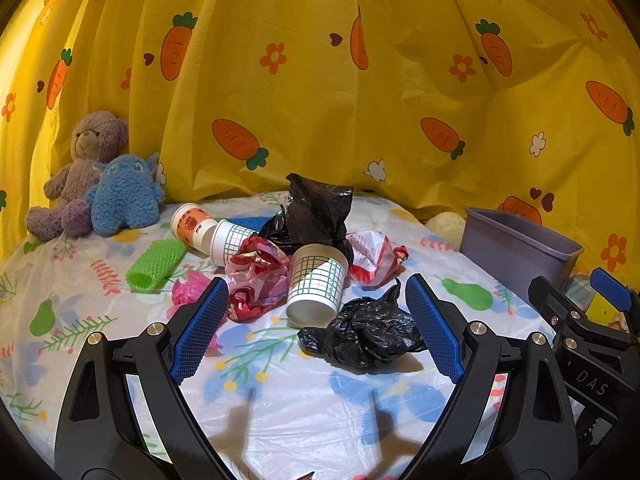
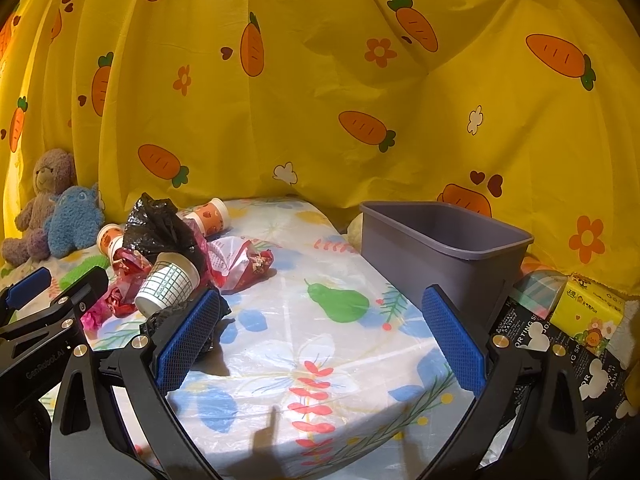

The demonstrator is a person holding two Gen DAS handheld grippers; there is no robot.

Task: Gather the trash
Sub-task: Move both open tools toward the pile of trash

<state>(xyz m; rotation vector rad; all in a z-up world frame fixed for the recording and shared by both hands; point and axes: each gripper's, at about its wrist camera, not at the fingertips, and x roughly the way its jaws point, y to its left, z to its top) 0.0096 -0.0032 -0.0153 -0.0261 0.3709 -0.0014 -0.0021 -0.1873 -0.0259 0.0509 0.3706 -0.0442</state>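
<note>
Landmark: grey bin [image 2: 444, 256], upright at the far right of the tabletop [image 2: 320, 360].
Only in the right wrist view: bin's hollow interior, nothing seen inside; yellow tissue pack [image 2: 590, 310] and black printed box [image 2: 532, 344] just right of the bin.
Only in the left wrist view: green mesh sleeve [image 1: 156, 266] and pink scrap [image 1: 188, 292], well left of the bin; second checked cup [image 1: 230, 240] lying on its side.
Trash pile: well left of the bin; checked paper cup [image 1: 316, 284] tipped over, red wrapper [image 1: 256, 280] touching it, large black bag [image 1: 312, 212] behind, small black bag [image 1: 364, 332] in front.
Left tongs [image 1: 316, 332]: spread wide, holding nothing, small black bag between the blue pads, contact not clear.
Right tongs [image 2: 320, 340]: spread wide, empty, above bare tabletop just left of the bin.
Toys: purple bear [image 1: 80, 172] and blue plush [image 1: 124, 196], farthest from the bin.
</note>
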